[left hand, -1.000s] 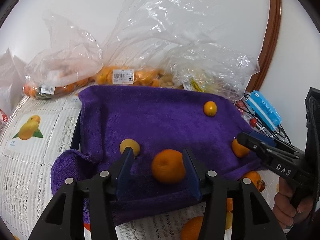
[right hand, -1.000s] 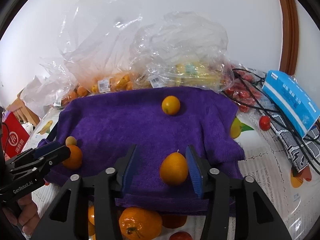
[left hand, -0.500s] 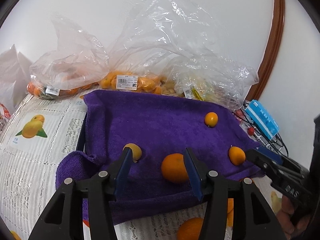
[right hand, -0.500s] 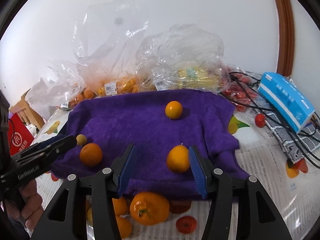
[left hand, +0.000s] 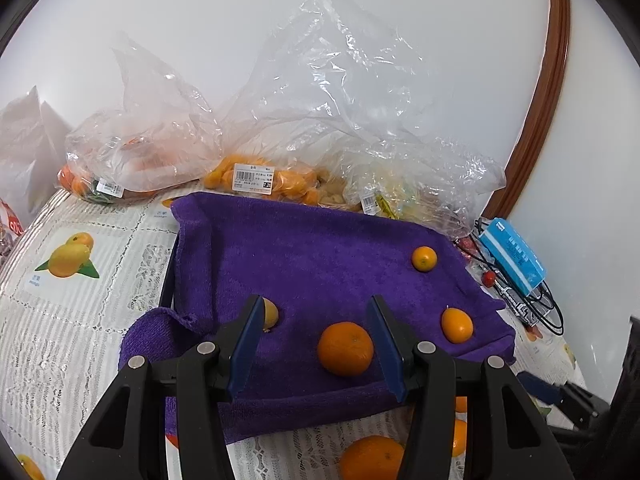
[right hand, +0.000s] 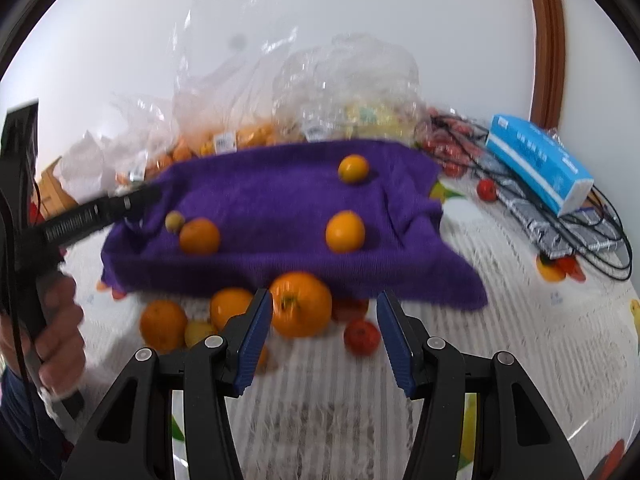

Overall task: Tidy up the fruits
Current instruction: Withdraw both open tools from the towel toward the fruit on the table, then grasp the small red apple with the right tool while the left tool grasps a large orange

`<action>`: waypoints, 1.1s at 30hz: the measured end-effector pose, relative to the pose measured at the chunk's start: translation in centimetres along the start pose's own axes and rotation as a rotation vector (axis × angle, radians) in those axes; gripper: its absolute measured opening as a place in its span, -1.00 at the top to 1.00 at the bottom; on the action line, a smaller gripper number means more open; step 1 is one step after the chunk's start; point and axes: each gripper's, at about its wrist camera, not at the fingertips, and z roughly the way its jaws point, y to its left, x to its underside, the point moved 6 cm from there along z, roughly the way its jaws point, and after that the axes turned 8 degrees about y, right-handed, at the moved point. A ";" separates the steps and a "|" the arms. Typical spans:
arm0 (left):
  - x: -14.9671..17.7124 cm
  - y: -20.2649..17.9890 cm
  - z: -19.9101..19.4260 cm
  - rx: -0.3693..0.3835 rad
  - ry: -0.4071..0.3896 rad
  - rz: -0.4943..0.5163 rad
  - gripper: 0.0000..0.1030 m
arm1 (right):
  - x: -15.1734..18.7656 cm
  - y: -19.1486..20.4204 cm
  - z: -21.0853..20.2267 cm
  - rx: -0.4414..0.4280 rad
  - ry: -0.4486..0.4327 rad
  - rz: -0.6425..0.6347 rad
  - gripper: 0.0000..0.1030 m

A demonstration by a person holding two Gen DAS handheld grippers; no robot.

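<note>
Both the left gripper [left hand: 316, 340] and right gripper [right hand: 324, 332] stand open and empty, so closing off-centre could nudge the orange [left hand: 345, 348] on the purple towel [left hand: 320, 264], or the big orange [right hand: 301, 304] below its edge, rolling away.

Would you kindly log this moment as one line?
left gripper: open, round orange fruit between | right gripper: open | purple towel: four fruits

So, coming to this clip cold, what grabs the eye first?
The deep purple terry towel in mid-table, with four loose orange and yellow fruits on it. Behind it sit crinkled clear plastic bags of fruit; more round orange citrus cluster at its near edge.
</note>
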 end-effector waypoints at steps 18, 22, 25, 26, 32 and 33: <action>0.3 0.7 1.3 -0.041 0.028 -0.009 0.02 | 2.1 -2.2 2.7 0.065 0.081 -0.025 0.21; 0.4 0.7 1.7 -0.051 0.035 -0.001 0.02 | 2.0 -2.9 3.0 0.038 0.100 0.003 0.26; 0.4 0.7 1.6 -0.062 0.029 0.006 0.02 | 1.8 -3.1 3.3 0.039 0.104 0.003 0.26; 0.4 0.7 1.7 -0.060 0.031 0.004 0.02 | 1.7 -3.1 3.4 0.035 0.105 0.003 0.26; 0.4 0.9 1.5 -0.055 0.028 -0.003 0.02 | 1.3 -2.7 3.9 0.055 0.114 -0.023 0.29; 0.4 1.0 1.4 -0.056 0.027 -0.006 0.02 | 1.3 -2.7 4.0 0.063 0.115 -0.027 0.35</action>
